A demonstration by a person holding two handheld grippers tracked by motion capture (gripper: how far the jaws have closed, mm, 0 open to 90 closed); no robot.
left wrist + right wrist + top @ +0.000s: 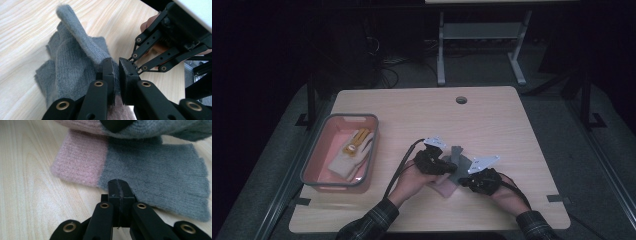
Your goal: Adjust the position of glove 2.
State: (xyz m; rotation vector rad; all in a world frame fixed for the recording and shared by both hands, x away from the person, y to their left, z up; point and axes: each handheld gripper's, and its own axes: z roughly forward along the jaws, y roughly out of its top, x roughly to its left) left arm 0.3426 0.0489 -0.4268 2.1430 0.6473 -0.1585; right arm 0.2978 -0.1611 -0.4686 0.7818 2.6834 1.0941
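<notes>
At frame centre, the left gripper (115,75) pinches the grey knitted glove with pink cuff (75,65); the right gripper (119,195), pressed together, pins its edge. Likely folding; next, lay it flat.

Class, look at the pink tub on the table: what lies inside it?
Inside the pink tub lies a white glove with yellow fingertips. Whatever is beneath that glove is covered.

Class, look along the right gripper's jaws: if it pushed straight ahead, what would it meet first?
Most likely the flat glove lying on the table just beyond the right gripper, about where its pink cuff meets the grey part. Depth is hard to judge.
</notes>
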